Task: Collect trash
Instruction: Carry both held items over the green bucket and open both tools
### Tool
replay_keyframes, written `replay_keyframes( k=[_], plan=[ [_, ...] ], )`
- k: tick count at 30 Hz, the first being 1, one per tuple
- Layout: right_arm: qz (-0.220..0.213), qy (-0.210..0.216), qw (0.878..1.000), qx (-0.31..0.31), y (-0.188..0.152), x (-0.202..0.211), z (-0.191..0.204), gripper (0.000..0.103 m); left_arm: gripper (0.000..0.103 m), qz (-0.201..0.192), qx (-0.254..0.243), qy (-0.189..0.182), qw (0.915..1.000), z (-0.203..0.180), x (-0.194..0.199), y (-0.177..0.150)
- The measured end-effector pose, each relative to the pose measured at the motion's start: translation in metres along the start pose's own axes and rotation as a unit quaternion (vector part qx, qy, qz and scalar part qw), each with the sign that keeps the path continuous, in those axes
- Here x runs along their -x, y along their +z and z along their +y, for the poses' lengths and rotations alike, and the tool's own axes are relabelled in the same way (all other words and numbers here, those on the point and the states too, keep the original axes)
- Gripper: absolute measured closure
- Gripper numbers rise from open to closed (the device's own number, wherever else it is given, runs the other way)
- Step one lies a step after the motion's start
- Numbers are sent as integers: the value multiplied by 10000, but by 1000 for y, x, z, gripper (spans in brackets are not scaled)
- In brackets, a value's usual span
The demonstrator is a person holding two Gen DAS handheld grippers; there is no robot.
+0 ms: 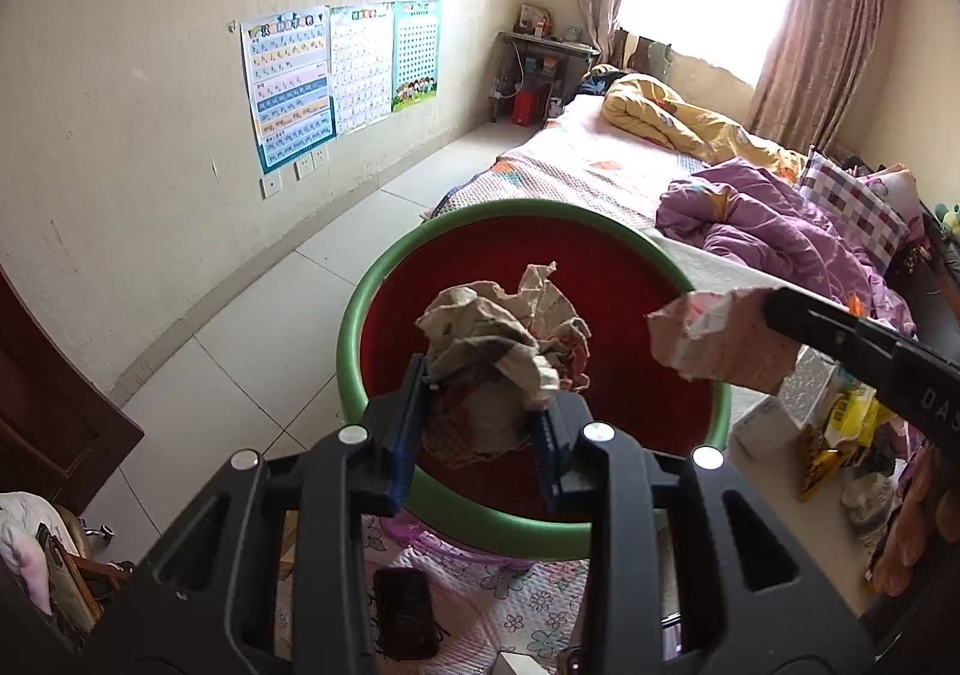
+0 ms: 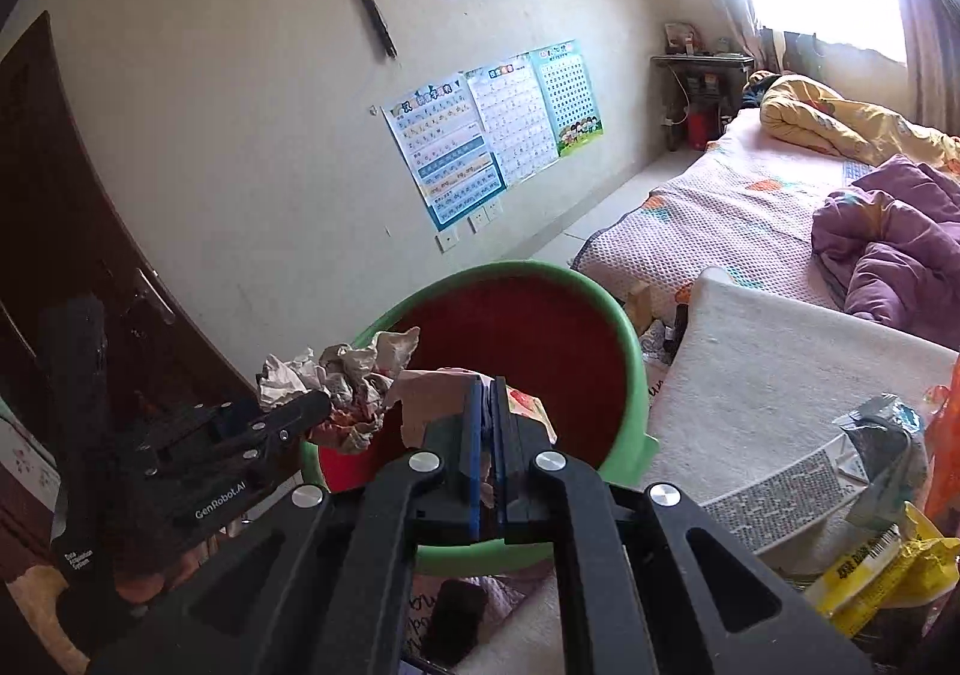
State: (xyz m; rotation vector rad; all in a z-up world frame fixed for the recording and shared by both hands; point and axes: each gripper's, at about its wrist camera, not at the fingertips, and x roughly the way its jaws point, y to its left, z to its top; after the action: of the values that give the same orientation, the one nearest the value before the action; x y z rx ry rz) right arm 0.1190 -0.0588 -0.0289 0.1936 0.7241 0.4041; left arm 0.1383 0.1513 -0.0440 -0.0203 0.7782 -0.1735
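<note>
Bedroom, both wrist views. My left tool (image 1: pixel 489 375) is clenched on a paper wad (image 1: pixel 504 339), which hangs over the open mouth of the bin (image 1: pixel 351 351), inside its near rim. My right tool (image 2: pixel 491 396) is clamped fully on a pink scrap (image 2: pixel 429 393), a flat torn piece that sticks out to the left of its closed pads; in the left view the same scrap (image 1: pixel 720 342) sits over the bin's right rim. In the right view the left tool (image 2: pixel 321 405) and its wad (image 2: pixel 342 369) come in over the bin's left rim (image 2: pixel 630 339), just beside the scrap.

The bin is red inside with a green rim, and no trash shows on the visible part of its inner wall; its bottom is hidden by the tools. It stands between a white tabletop (image 2: pixel 768 375) and the wall, past a floral cloth (image 1: pixel 528 603).

Progress, as I judge it: two pieces are picked up and carried to the bin, neither yet dropped. Letting both go is the step in hand. Wrappers (image 2: pixel 876 567) lie at the tabletop's near right corner; a yellow one and a silver packet (image 2: pixel 882 435) look like further trash to collect, though I cannot tell which are rubbish.
</note>
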Motion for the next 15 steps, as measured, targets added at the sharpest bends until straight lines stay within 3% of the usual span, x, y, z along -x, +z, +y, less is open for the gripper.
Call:
replay_keyframes(
  k=[3,5,15],
  plan=[
    [24,-60,10000,-11,-1,-9,6,96,67,48,-10,-47,10000,4,-4,-4],
    [13,-79,10000,-51,-4,-7,7,92,50,40,-14,-54,10000,5,-5,-5],
    [-259,-208,9994,-111,-20,33,0,72,47,-20,33,-195,9998,-5,2,-11]
  ],
)
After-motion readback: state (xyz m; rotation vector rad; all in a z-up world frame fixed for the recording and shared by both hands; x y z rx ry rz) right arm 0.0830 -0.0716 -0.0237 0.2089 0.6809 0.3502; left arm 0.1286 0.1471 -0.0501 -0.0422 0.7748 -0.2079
